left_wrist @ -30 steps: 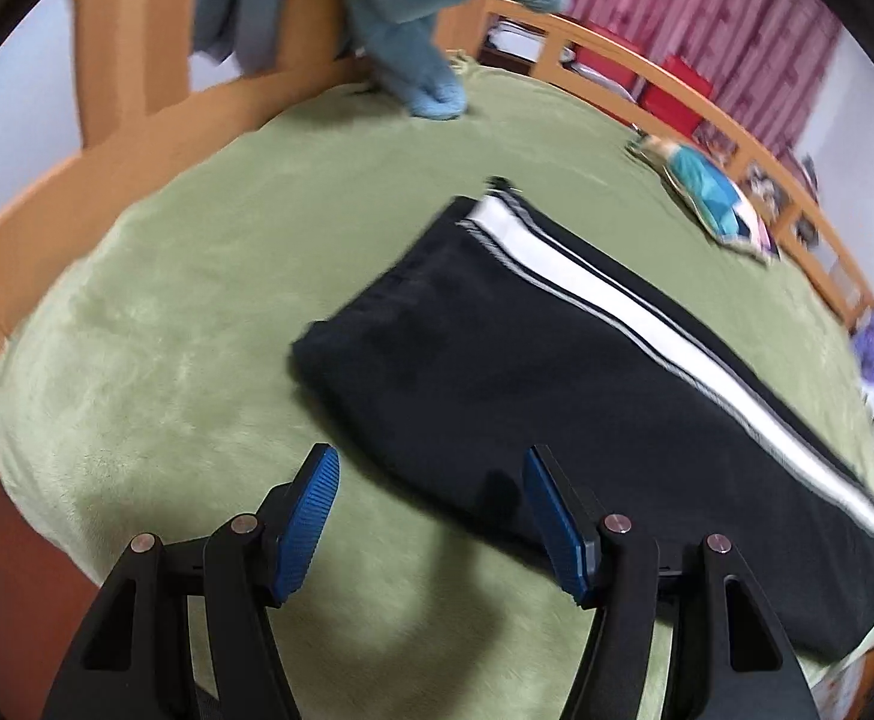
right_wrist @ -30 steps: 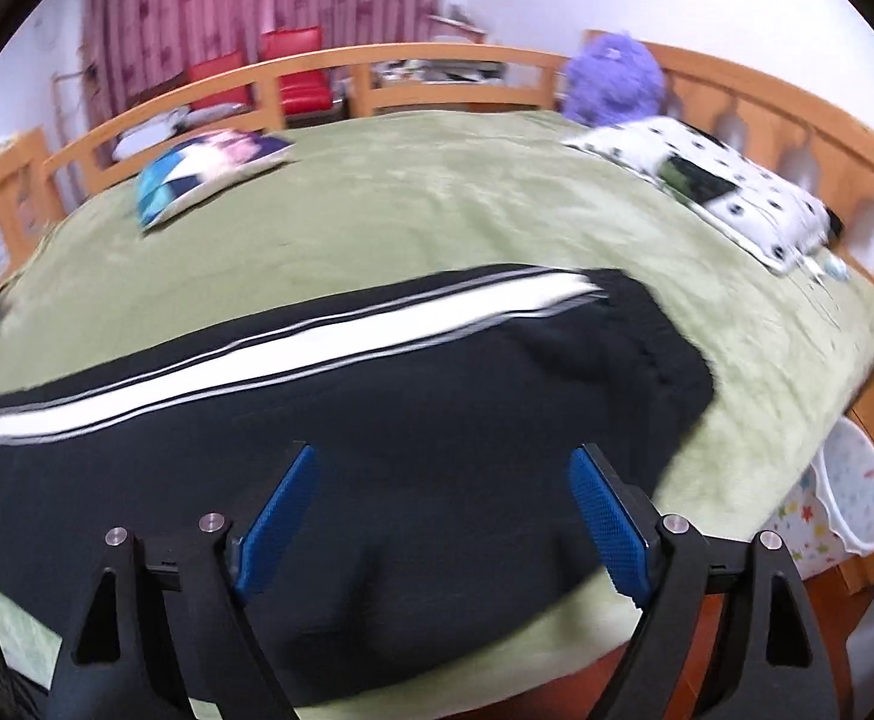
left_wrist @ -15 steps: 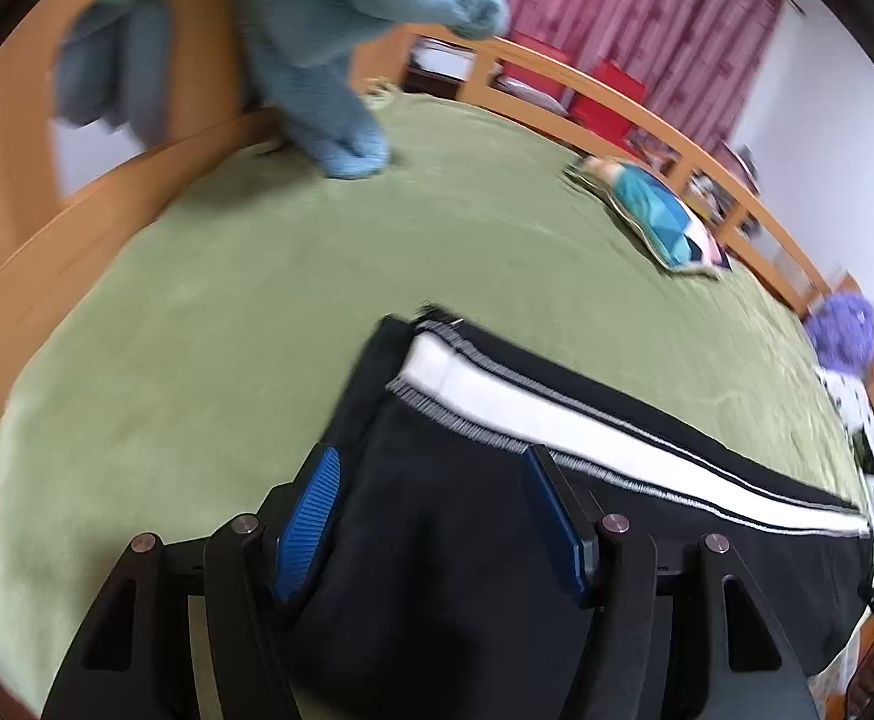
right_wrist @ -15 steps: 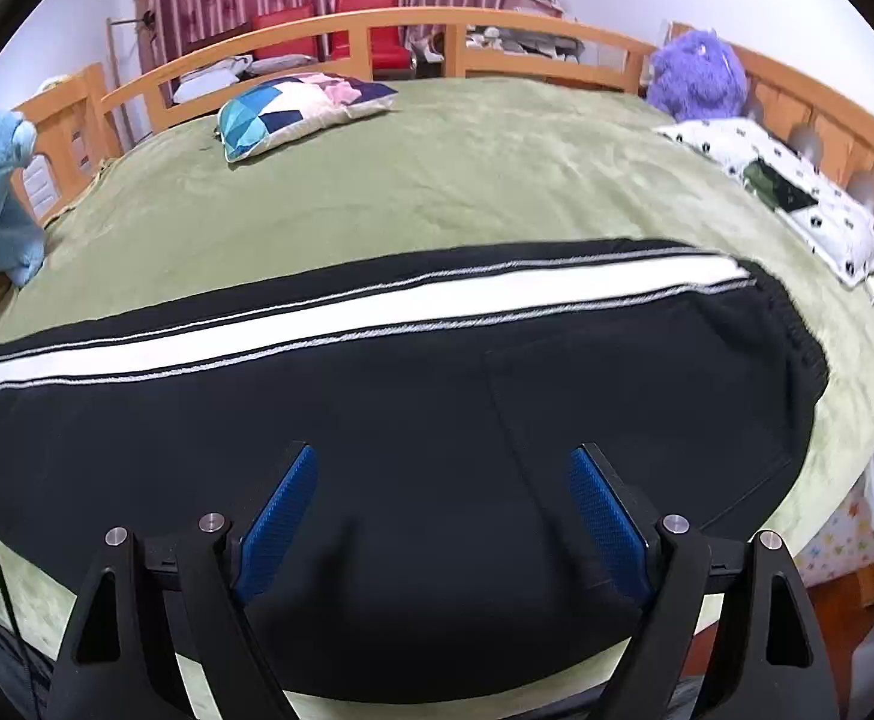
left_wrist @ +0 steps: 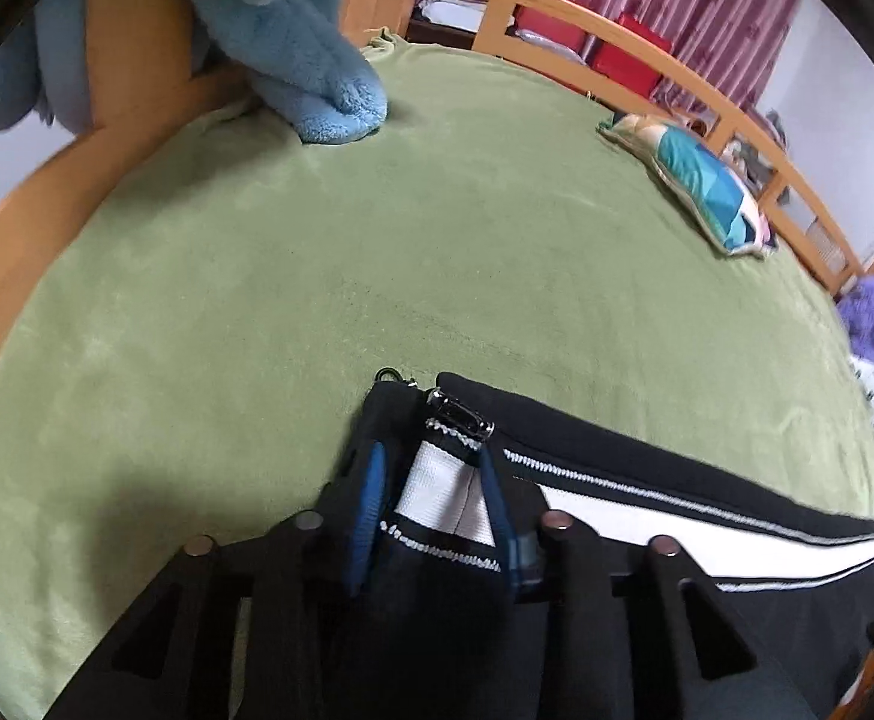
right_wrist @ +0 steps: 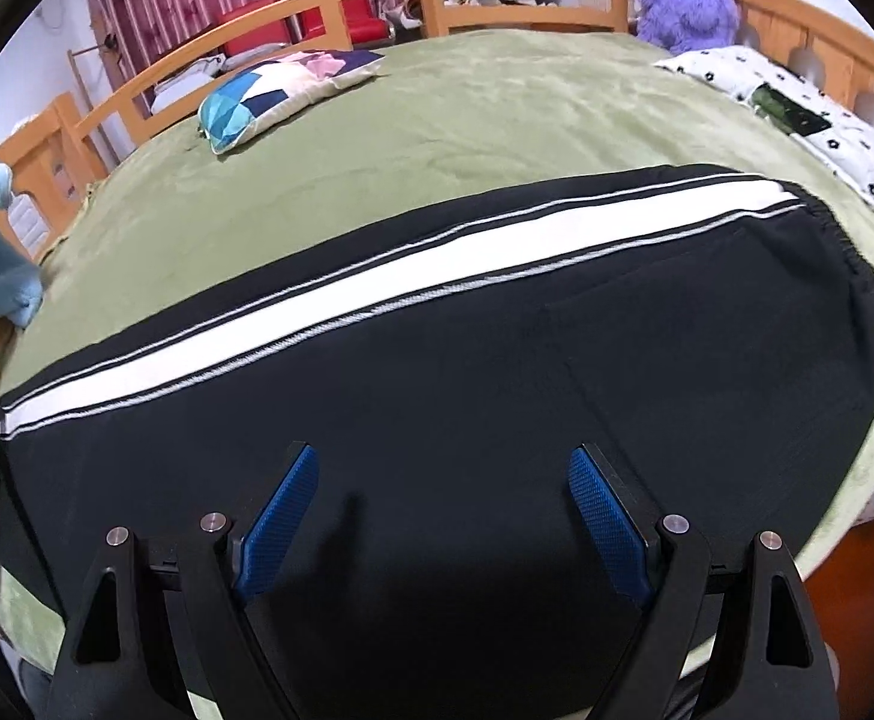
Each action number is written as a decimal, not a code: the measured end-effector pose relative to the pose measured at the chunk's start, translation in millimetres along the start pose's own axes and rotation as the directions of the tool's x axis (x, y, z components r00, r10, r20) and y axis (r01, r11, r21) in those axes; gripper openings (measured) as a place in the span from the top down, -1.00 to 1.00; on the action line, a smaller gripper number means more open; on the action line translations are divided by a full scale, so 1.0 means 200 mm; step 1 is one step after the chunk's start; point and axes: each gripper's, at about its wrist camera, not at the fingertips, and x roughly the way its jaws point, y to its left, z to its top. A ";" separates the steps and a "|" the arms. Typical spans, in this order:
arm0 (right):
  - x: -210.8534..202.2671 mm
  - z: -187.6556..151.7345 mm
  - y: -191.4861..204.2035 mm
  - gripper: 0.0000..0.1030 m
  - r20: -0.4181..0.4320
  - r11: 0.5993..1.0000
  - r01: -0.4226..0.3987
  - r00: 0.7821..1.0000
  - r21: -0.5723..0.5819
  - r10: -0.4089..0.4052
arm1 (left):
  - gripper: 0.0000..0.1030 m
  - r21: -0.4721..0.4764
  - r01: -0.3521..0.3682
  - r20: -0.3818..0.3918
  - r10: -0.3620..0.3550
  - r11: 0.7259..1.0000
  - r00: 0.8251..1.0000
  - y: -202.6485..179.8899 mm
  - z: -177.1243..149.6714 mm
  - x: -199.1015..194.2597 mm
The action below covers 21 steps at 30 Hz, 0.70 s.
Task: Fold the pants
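1. The pants (right_wrist: 496, 396) lie flat on the bed (right_wrist: 496, 114) (black, white side stripe).
2. The left hand-held gripper (left_wrist: 431, 480) is clamped on the pants' hem.
3. The right hand-held gripper (right_wrist: 442, 516) hovers over the pants, fingers apart.

Both grippers, left gripper (left_wrist: 431, 501) and right gripper (right_wrist: 442, 519), are matte black frames, silver round screws on top, textured blue pads (right_wrist: 607, 525) inside.
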 end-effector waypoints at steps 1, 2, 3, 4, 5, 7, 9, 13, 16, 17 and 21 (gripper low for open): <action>0.00 0.00 0.02 -0.65 0.001 1.000 0.001 1.000 -0.006 -0.001 | 0.35 0.011 0.015 0.004 -0.015 1.000 1.000 0.00 0.00 0.00; 0.01 0.01 0.04 -0.65 0.003 1.000 0.001 1.000 -0.013 -0.001 | 0.35 0.031 0.013 0.000 -0.013 0.999 1.000 -0.02 -0.01 0.02; 0.01 0.01 0.05 -0.65 0.003 1.000 -0.003 1.000 -0.019 0.003 | 0.35 0.047 0.010 -0.010 -0.009 0.999 1.000 -0.03 -0.02 0.03; 0.02 0.02 0.07 -0.65 0.002 1.000 -0.007 1.000 -0.023 0.007 | 0.36 0.061 0.001 -0.013 0.000 0.998 1.000 -0.05 -0.02 0.04; 0.02 0.02 0.08 -0.65 0.002 1.000 -0.009 1.000 -0.025 0.010 | 0.42 0.075 -0.015 -0.003 0.015 0.997 1.000 -0.06 -0.03 0.04; 0.03 0.03 0.11 -0.65 0.003 1.000 -0.022 1.000 -0.021 0.022 | 0.57 0.090 -0.017 0.001 0.017 0.996 1.000 -0.06 -0.03 0.03; 0.03 0.04 0.12 -0.65 0.001 0.999 -0.033 0.999 -0.021 0.033 | 0.67 0.063 0.023 0.018 -0.024 0.998 1.000 -0.04 -0.02 -0.02; -0.01 0.04 0.15 -0.65 0.019 0.999 -0.039 0.999 -0.028 0.039 | 0.70 0.057 0.083 0.179 -0.092 0.995 0.979 -0.04 -0.01 -0.31; -0.04 0.04 0.17 -0.65 0.025 0.997 -0.068 0.997 -0.025 0.069 | 0.70 0.078 -0.007 0.144 -0.005 0.997 0.990 -0.06 0.02 -0.23; -0.04 0.04 0.18 -0.65 0.021 0.997 -0.078 0.997 -0.027 0.079 | 0.69 0.056 0.001 0.096 -0.007 0.998 0.995 -0.04 0.03 -0.17; -0.05 0.01 0.20 -0.65 0.015 0.996 -0.067 0.998 -0.060 0.068 | 0.49 -0.092 0.027 -0.056 -0.032 0.995 0.998 0.11 0.01 0.02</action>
